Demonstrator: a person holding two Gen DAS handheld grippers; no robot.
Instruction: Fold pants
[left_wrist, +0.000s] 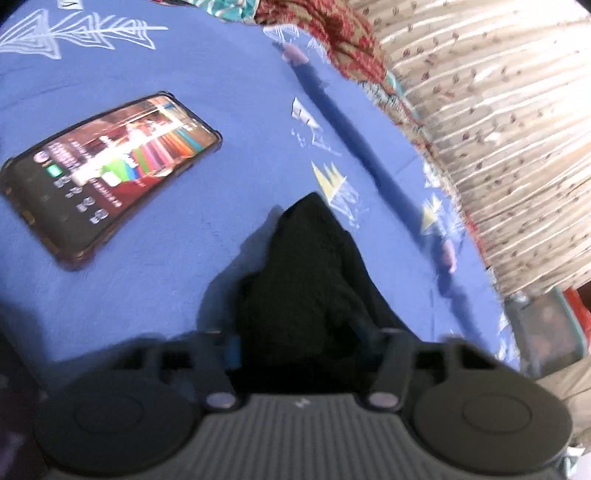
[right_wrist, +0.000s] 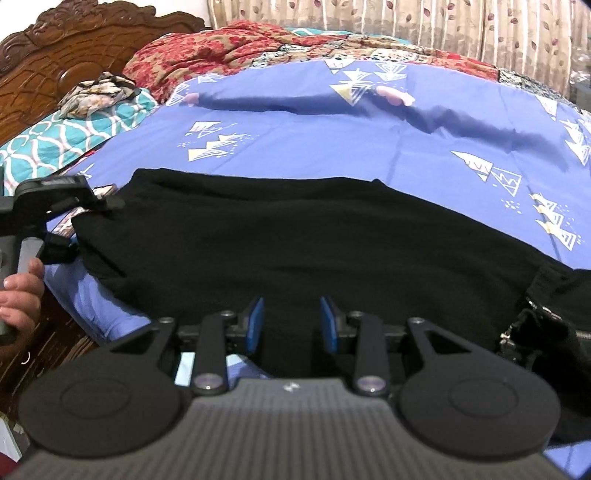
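pants (right_wrist: 295, 236) | black | spread flat on bed | one end lifted

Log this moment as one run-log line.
left gripper: shut on black pants | right gripper: open over pants | phone: on blue bedsheet

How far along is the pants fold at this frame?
Early to midway, it seems. Done: the black pants lie spread across the blue bedsheet. In hand: the left claw is shut on a bunched end; the right claw is open over the near edge. Left: the remaining folds; no compact stack yet.
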